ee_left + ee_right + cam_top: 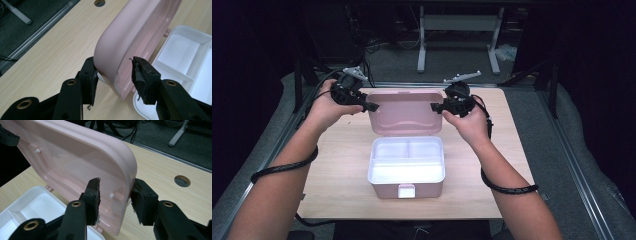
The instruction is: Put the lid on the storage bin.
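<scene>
Lid-handling shows from above, left tool (371,106) and right tool (435,108) flanking the upright pink plastic lid (405,111) of the box on the desk (342,165); both gripper views show jaws apart, straddling its edges, so squeezing seems next.

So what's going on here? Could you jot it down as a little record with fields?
Box: pink storage box, open, on wooden table
Lid: pink lid raised upright
Inside: white divided tray, looks empty
Left gripper: jaws straddling the lid's corner
Right gripper: jaws straddling the lid's opposite corner
</scene>
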Motion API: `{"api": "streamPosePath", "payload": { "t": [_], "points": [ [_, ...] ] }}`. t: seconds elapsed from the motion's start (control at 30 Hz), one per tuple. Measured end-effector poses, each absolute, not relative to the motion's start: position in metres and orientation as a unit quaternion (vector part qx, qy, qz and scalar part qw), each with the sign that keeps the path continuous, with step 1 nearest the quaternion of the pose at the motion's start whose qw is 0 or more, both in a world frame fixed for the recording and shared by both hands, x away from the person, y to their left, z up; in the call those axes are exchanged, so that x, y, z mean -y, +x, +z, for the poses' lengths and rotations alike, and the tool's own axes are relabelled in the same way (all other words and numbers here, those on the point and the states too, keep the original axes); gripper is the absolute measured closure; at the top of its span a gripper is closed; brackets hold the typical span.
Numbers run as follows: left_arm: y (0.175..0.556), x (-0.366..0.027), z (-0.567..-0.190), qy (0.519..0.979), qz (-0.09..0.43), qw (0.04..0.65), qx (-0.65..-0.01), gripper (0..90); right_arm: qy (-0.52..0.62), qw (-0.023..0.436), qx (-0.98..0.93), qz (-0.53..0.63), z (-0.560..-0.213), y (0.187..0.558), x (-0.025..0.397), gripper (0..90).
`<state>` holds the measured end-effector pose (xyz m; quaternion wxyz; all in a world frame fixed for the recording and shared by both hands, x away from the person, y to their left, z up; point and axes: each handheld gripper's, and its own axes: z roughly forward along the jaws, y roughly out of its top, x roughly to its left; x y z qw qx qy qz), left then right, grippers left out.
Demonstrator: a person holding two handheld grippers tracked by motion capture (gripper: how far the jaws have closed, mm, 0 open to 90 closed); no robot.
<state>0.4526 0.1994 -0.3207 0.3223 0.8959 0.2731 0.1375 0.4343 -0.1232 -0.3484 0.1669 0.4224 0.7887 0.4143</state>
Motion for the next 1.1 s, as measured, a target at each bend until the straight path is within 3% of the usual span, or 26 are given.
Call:
{"api": "streamPosePath", "payload": {
  "t": [0.37, 0.63, 0.83, 1.1],
  "points": [
    [0.422, -0.202, -0.317, 0.899, 0.133, 0.33, -0.254, 56.9, 0.392, 0.189, -0.799, 0.415, -0.346, 0.404, 0.123, 55.4],
    [0.407, -0.199, -0.321, 0.908, 0.128, 0.324, -0.234, 59.3, 0.377, 0.174, -0.804, 0.426, -0.343, 0.389, 0.126, 56.6],
    [0.387, -0.198, -0.328, 0.914, 0.141, 0.317, -0.213, 55.3, 0.36, 0.185, -0.813, 0.419, -0.346, 0.371, 0.127, 56.1],
    [0.37, -0.202, -0.342, 0.911, 0.137, 0.328, -0.21, 49.2, 0.363, 0.163, -0.814, 0.424, -0.361, 0.353, 0.136, 54.3]
  ]
}}
